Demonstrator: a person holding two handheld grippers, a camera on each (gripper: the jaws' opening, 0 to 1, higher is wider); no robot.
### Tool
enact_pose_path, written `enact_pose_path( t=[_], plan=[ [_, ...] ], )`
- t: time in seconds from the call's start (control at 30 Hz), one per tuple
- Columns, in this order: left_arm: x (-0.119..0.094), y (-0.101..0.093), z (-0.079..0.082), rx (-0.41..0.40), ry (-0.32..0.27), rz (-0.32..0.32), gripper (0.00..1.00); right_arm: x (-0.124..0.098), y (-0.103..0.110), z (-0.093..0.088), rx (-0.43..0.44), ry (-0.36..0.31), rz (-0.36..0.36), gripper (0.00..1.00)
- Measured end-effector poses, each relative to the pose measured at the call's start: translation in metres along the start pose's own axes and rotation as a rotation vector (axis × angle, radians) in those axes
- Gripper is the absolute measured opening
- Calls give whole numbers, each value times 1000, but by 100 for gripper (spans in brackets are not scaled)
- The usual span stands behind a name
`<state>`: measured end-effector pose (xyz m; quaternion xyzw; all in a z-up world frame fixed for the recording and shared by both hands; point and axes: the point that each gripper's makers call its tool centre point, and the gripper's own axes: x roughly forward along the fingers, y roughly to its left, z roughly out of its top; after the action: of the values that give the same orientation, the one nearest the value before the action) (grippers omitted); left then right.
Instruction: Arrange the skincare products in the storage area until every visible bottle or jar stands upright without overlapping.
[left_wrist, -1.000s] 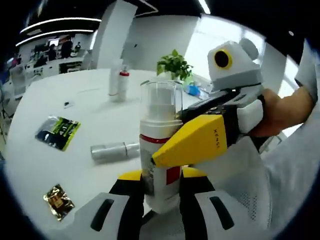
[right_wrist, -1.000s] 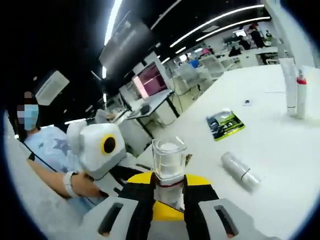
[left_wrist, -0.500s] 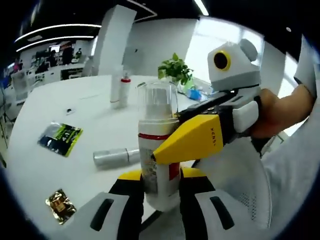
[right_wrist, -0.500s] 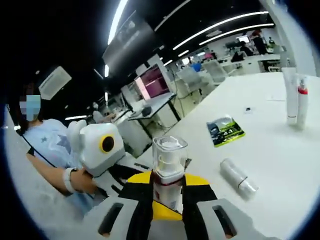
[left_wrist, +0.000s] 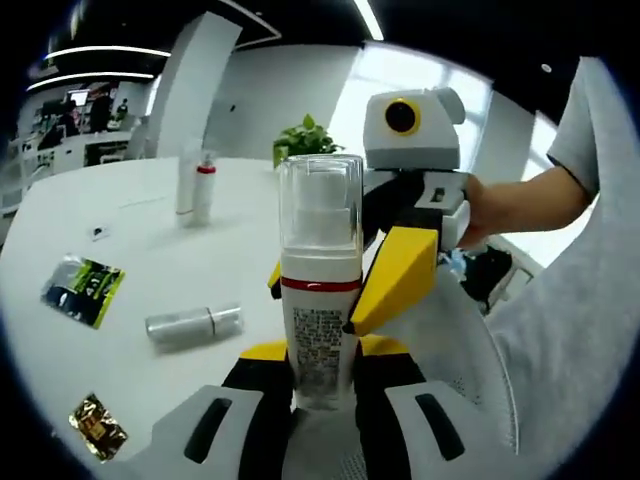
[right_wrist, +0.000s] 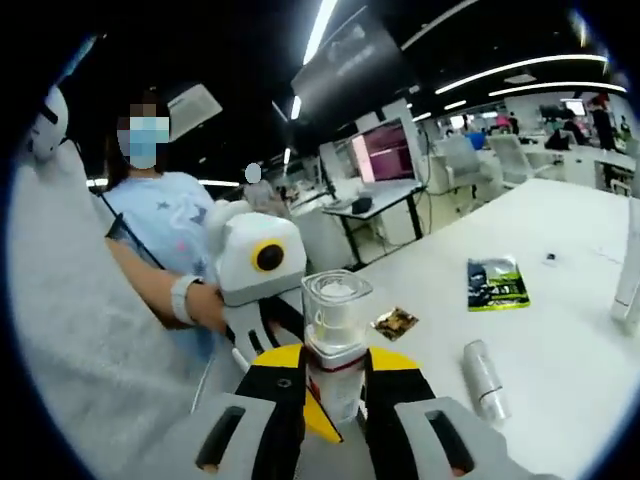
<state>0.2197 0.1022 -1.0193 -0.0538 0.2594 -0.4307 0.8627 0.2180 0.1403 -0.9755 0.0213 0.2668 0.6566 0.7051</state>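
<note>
The pump bottle (left_wrist: 320, 300), white with a red band and a clear cap, stands upright in the air above the white table (left_wrist: 120, 290), pinched low on its body by the left gripper (left_wrist: 322, 385); the right gripper (right_wrist: 335, 385) closes on the same bottle (right_wrist: 335, 350), its yellow jaws seen at about three o'clock of the bottle in the left gripper view; the step in hand reads as a two-handed carry or handover, the bottle not yet set down; at nine o'clock of it a silver tube (left_wrist: 193, 323) lies on its side on the table; at eleven o'clock, well apart, two slim bottles (left_wrist: 195, 188) stand upright together; a green sachet (left_wrist: 82, 290) and a gold sachet (left_wrist: 97, 428) lie flat nearer the edge; next, probably, one gripper lets go and the other sets the bottle upright on a bare patch, apart from the tube, which needs standing up afterwards.
</note>
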Motion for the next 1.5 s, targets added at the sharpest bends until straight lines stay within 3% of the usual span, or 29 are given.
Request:
enact_pose_path(
  t=[0.13, 0.17, 0.27, 0.43, 0.47, 0.5, 0.57, 0.67, 0.73, 1.03, 1.2, 1.4, 1.43, 1.5],
  plan=[
    [-7, 23, 0, -24, 0, 131, 18, 8, -11, 0, 182, -67, -90, 16],
    [-8, 24, -1, -19, 4, 132, 18, 10, -10, 1, 203, -81, -92, 16],
    [-11, 32, 0, -22, -2, 183, 18, 14, -13, 2, 211, -103, -142, 16],
    [-10, 37, -4, -7, 25, 240, 18, 21, -17, -5, 252, -68, -225, 15],
    [-10, 37, -5, -4, 32, 246, 18, 20, -19, -6, 251, -60, -245, 14],
    [-11, 39, -7, 2, 42, 260, 18, 17, -24, -6, 197, -50, -278, 12],
    [-10, 39, -6, 34, 39, 267, 18, 17, -21, -6, 231, -54, -259, 12],
    [-8, 36, -5, 42, 33, 266, 18, 12, -21, -7, 203, -48, -262, 11],
    [-7, 37, 0, 126, 22, 281, 18, 9, -22, -6, 181, -51, -268, 10],
    [-10, 40, -3, 209, 79, 310, 17, 2, -28, -4, 136, -55, -292, 10],
    [-18, 47, -21, 277, 206, 363, 15, -7, -40, 0, 132, -74, -321, 10],
    [-18, 52, -43, 238, 237, 392, 18, -17, -58, -2, 115, -64, -370, 10],
    [-18, 53, -46, 266, 266, 404, 19, -18, -61, -2, 110, -61, -379, 10],
    [-14, 52, -47, 281, 260, 407, 20, -22, -68, -1, 107, -65, -397, 10]
  ],
)
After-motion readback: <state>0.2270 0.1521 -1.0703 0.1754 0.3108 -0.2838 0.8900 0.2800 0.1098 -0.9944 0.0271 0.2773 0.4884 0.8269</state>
